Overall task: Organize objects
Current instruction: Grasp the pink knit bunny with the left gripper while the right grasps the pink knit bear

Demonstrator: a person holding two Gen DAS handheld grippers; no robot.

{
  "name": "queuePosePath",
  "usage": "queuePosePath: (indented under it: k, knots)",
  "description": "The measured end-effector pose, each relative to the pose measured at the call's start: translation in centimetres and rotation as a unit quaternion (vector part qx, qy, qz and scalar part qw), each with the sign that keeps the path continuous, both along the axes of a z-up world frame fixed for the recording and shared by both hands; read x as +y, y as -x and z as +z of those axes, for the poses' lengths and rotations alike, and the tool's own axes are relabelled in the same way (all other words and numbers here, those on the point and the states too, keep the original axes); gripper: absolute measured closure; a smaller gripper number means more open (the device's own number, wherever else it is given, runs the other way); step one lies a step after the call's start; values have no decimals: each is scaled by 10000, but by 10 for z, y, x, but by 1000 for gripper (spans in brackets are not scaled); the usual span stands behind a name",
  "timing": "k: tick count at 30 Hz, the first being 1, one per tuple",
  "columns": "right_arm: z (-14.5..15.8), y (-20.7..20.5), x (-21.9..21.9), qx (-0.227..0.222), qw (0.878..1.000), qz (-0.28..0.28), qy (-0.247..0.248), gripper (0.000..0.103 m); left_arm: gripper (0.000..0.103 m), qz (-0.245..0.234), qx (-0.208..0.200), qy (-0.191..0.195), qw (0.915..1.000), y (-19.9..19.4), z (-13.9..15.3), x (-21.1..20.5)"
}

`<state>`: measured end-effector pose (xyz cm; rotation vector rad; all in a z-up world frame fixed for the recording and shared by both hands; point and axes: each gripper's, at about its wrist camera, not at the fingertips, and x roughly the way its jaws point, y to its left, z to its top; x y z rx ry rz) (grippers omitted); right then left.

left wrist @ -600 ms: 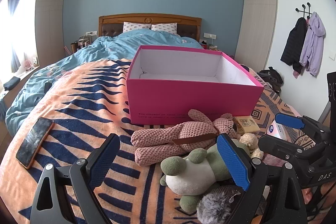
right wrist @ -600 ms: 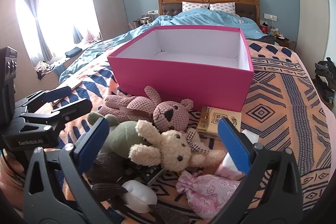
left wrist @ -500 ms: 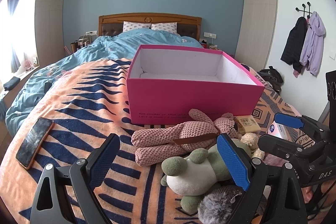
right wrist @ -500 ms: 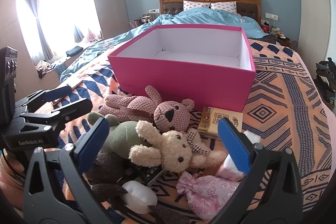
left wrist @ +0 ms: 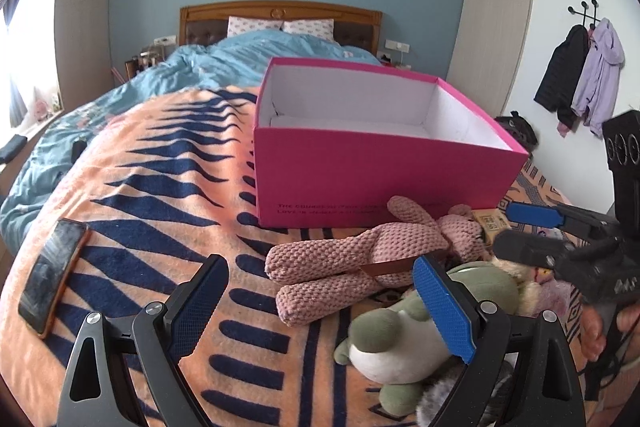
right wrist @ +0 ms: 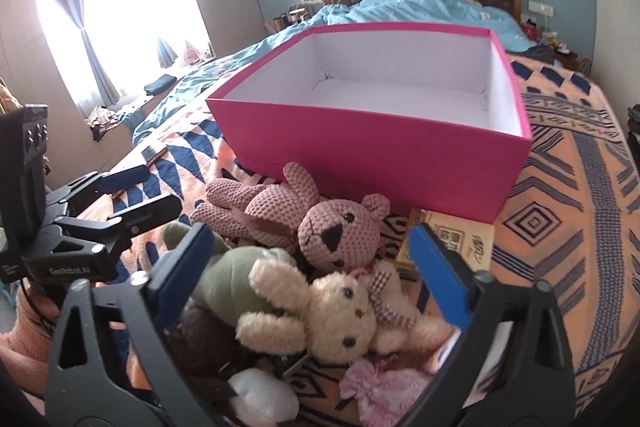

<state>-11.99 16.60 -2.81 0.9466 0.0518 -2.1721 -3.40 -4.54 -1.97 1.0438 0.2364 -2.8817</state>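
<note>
Left gripper (left wrist: 320, 301) sits at the bottom of the left wrist view, jaws spread wide w/ nothing between them but bare blanket (left wrist: 140, 187). Its right pad overlaps the green plush (left wrist: 400, 331), lower right of center; can't tell if it touches.

Right gripper (right wrist: 310, 277) is at the bottom of the right wrist view, also spread wide, holding nothing. Between its pads lies the cream bunny (right wrist: 344, 315), face up, not pressed by either pad.

Pink box (right wrist: 380, 151) stands open-topped on the blanket, center of frame, white inside, nothing in it. Toy pile is just below it in the picture: pink knit bear (right wrist: 312, 219) lies stretched along the box's near wall, head toward the right, touching or nearly touching the bunny. Green plush is left of the bunny, partly under the bear. Small tan booklet (right wrist: 460, 239) lies flat right of the bear's head, near the box corner. Pink frilly pouch (right wrist: 380, 387) is at bottom center-right, a white plush bit (right wrist: 260, 395) at bottom center.

Phone (left wrist: 52, 275) lies flat on the blanket, left edge of the left wrist view, well apart from the toys.
</note>
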Motion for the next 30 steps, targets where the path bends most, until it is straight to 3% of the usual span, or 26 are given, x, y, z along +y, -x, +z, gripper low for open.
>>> queuePosePath:
  k: [9,12,15,18,21,30]
  knots:
    - [-20,37,-14,-709,9972,34,-236,34,13,-467,-241,-332,9981,18,-14,-4]
    - [-29,44,-15,-927,9953,42,-273,34,14,-596,-280,-382,9971,22,-15,0]
    - [-31,46,-15,-908,9955,104,-267,35,14,-790,-311,-392,9956,25,-16,7]
    - [-34,47,-13,-819,9960,107,-336,47,14,-1018,-311,-317,9938,26,-16,16]
    - [-33,47,-9,-820,9962,150,-245,49,14,-1243,-359,-276,9912,28,-16,25]
    - [-14,35,-3,-687,9972,167,243,53,36,-1554,-409,-398,9862,29,-10,34]
